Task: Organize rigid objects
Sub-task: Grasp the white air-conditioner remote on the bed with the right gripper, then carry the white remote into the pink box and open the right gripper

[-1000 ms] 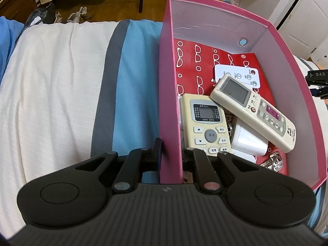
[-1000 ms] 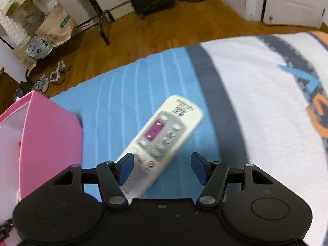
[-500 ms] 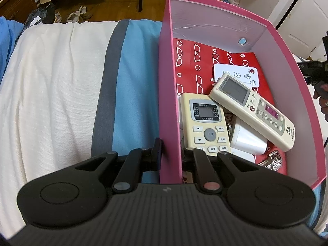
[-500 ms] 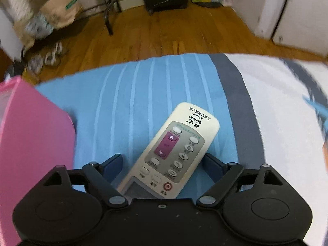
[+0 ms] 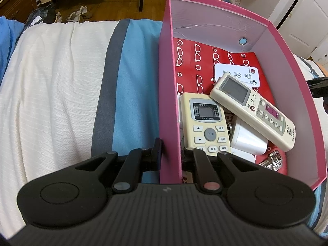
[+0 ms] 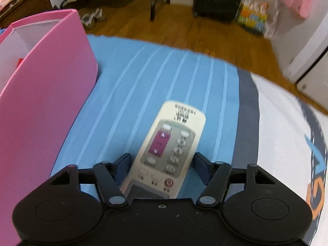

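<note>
My left gripper (image 5: pixel 171 149) is shut on the near left wall of the pink box (image 5: pixel 169 94), one finger outside, one inside. Inside the box lie a cream remote with a dark screen (image 5: pixel 204 123), a long white remote (image 5: pixel 254 108), a small flat white remote (image 5: pixel 237 75), a white adapter (image 5: pixel 248 138) and keys (image 5: pixel 272 161). My right gripper (image 6: pixel 163 162) is open, its fingers on either side of a cream remote with a purple panel (image 6: pixel 170 147) that lies on the blue striped bedding. The pink box (image 6: pixel 41 94) stands to its left.
The bed cover (image 5: pixel 51 94) is white with grey and blue stripes. The bed edge drops to a wooden floor (image 6: pixel 184 32) with shoes (image 6: pixel 92 18), bags and a black case. A white door stands at the right.
My right gripper has moved forward and turned over the purple-panel remote, so the remote now sits between its open fingers. The left gripper and the box have stayed put.
</note>
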The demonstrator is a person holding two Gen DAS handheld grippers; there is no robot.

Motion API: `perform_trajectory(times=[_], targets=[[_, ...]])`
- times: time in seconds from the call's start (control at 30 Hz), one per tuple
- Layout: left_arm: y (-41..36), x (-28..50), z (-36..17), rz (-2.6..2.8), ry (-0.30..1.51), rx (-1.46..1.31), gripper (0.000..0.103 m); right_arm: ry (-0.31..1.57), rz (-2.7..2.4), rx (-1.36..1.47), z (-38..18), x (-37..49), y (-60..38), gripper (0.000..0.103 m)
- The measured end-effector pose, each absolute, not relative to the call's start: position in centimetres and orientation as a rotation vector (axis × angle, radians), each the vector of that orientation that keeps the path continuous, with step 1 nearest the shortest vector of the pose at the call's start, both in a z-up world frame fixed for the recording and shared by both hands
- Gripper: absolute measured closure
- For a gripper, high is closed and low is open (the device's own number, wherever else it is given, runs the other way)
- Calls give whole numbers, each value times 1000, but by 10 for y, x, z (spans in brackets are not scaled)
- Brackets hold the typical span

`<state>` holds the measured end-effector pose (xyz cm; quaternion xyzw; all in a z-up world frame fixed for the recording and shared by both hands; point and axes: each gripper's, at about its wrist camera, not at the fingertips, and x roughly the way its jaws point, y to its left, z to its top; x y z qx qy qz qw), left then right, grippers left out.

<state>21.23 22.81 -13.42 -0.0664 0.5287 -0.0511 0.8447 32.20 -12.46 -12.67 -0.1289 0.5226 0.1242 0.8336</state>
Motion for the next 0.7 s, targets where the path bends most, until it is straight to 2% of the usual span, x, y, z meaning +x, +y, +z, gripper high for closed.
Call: perform_trajectory(times=[0.1,0.3,0.5,0.7], targets=[[226,212,-133,-103,1114,-132,93,1053,273,-308,-123,310,-123,39],[226,211,-132,-102,1112,-142,93,1067,342,-275,-99,278,-125,40],[230,210,-132,-102,1109,-157,93,922,384,-273,-53,245,-121,40],[230,210,-131,-103,1107,-154,93,745,550,-399,1,228,-81,40]])
